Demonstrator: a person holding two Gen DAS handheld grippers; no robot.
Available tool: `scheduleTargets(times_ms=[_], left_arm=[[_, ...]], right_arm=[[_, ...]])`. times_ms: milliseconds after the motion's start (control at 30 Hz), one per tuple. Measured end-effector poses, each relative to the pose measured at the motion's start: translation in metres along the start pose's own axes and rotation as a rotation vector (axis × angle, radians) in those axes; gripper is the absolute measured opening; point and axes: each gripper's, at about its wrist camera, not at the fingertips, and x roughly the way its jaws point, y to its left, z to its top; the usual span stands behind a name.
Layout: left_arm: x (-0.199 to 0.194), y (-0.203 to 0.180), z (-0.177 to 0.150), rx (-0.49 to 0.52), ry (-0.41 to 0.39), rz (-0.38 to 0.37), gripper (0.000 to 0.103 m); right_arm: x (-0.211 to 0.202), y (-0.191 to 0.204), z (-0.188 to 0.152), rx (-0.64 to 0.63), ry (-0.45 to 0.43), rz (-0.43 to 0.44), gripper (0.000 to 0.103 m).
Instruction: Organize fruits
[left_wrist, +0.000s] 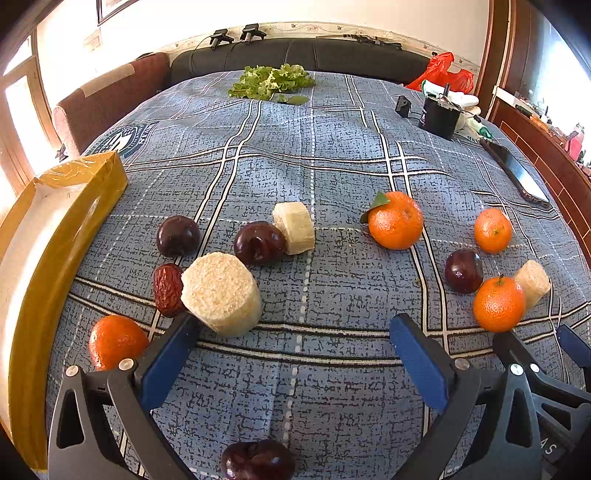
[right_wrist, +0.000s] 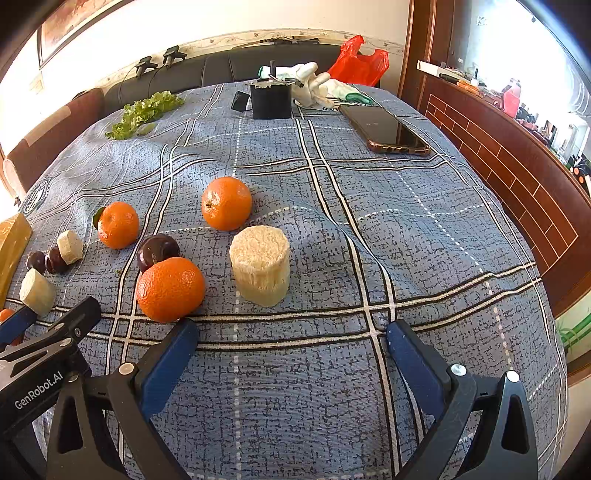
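Fruits lie scattered on a blue plaid cloth (left_wrist: 314, 155). In the left wrist view, my left gripper (left_wrist: 295, 328) is open and empty; a pale sugarcane chunk (left_wrist: 221, 293) sits by its left finger, with a red date (left_wrist: 168, 290), dark plums (left_wrist: 178, 236) (left_wrist: 258, 243) and an orange (left_wrist: 116, 341) around it. In the right wrist view, my right gripper (right_wrist: 291, 334) is open and empty; an orange (right_wrist: 170, 288) touches its left finger, and a sugarcane chunk (right_wrist: 260, 266) stands just ahead. More oranges (right_wrist: 226, 203) (right_wrist: 118, 224) and a plum (right_wrist: 157, 251) lie beyond.
A yellow cardboard tray (left_wrist: 40, 266) lies at the left edge. Lettuce (left_wrist: 269, 81), a black cylinder (right_wrist: 270, 99), white gloves (right_wrist: 314, 86), a red bag (right_wrist: 358, 61) and a phone (right_wrist: 388, 129) sit at the far side. A wooden cabinet (right_wrist: 517, 177) flanks the right.
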Motion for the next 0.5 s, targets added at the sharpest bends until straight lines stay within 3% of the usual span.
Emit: scheduleTargets(times_ms=[500], left_arm=[[-0.0007, -0.0011, -0.0015, -0.002, 0.000, 0.001, 0.103]], right_arm=[[-0.0001, 0.0001, 0.0001, 0.000, 0.000, 0.000, 0.103]])
